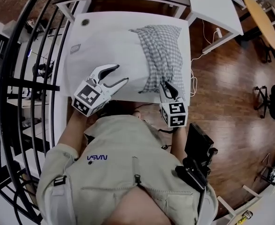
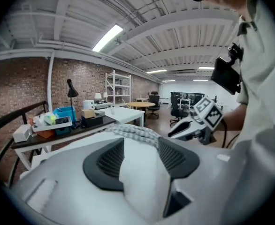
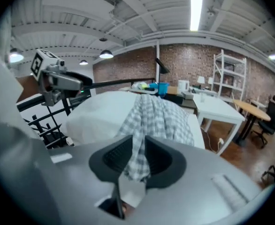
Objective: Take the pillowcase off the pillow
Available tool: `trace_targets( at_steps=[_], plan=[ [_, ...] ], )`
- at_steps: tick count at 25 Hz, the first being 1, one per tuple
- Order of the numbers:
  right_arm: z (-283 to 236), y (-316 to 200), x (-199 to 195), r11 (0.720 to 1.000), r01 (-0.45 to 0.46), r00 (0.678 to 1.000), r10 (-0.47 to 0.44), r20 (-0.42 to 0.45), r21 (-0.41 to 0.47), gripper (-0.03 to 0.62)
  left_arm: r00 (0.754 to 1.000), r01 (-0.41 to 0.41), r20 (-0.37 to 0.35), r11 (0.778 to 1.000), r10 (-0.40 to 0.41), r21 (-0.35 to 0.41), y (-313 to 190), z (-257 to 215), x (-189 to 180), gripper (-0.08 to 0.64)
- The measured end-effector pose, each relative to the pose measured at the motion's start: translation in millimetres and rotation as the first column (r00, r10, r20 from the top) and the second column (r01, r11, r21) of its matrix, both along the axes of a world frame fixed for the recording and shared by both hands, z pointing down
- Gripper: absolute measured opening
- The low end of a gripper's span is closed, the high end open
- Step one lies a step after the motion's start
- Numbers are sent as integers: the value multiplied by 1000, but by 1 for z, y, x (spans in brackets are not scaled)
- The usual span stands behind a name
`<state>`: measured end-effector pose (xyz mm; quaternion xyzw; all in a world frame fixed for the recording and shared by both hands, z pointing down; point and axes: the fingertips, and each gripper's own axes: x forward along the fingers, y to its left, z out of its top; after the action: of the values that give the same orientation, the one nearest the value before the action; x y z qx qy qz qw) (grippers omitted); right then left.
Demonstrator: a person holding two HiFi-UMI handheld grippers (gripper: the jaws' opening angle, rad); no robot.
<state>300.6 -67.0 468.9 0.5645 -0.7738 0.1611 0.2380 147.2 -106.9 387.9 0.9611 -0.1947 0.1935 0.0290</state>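
Your head camera looks steeply down past your chest, high enough to take in the whole table and the floor around it. The left gripper camera sits close behind its jaws and faces low across the pillow toward the room's far end. The right gripper camera faces along the pillowcase toward the brick wall. All 3 share the pillow, and each gripper camera catches the other gripper.

far desk: cut off by top edge
desk clutter: too small to name
pillow: right side covered by pillowcase
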Motion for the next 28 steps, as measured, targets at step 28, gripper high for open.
trace_targets(
  at_steps=[28],
  plan=[
    [10, -259, -86, 931, 248, 878, -333, -343, -268, 233, 969, 9, 247, 996, -32, 93, -126, 98, 23, 20]
  ],
)
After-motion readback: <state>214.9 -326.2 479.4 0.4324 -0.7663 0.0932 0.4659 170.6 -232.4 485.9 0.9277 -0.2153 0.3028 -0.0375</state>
